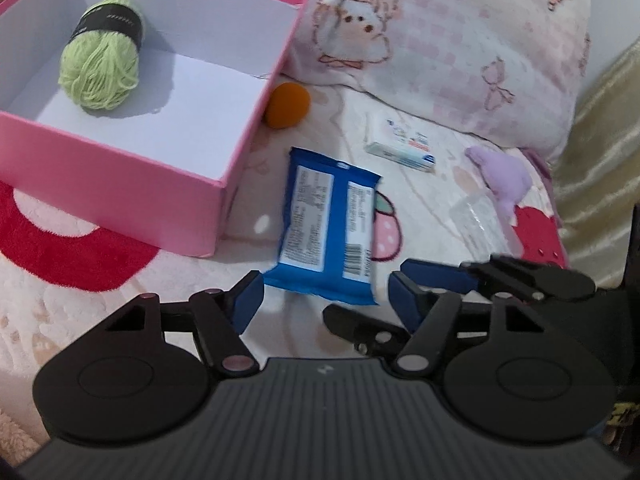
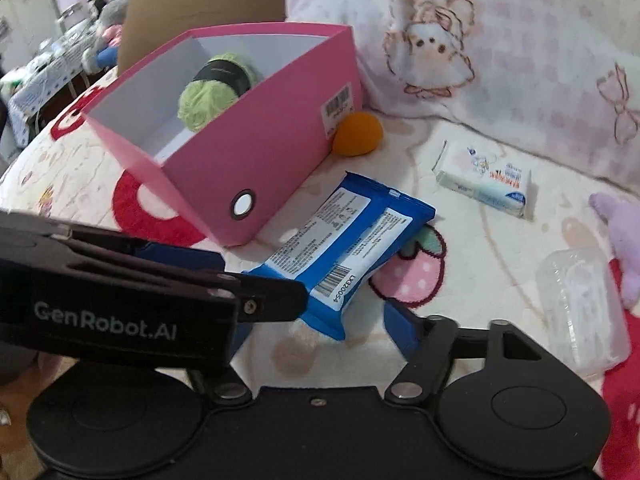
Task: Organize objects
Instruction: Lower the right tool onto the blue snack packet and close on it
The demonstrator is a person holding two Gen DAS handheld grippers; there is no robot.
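On the bed's blanket (image 1: 80,312), just beside the pink box (image 1: 120,160), the blue packet (image 1: 326,224) lies label side up. Both sets of tongs straddle its near end: the left tongs (image 1: 326,300) stand half wide with the packet edge between their blue pads, not pressing it. The right tongs (image 2: 320,320) also sit partly spread, though the other tool hides one pad, so contact is uncertain. Green yarn (image 1: 102,68) already rests inside the box, likely the packet's destination too.

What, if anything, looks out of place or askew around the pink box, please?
The blue packet lies printed back up, one end propped off the blanket. An orange ball sits wedged against the pink box.
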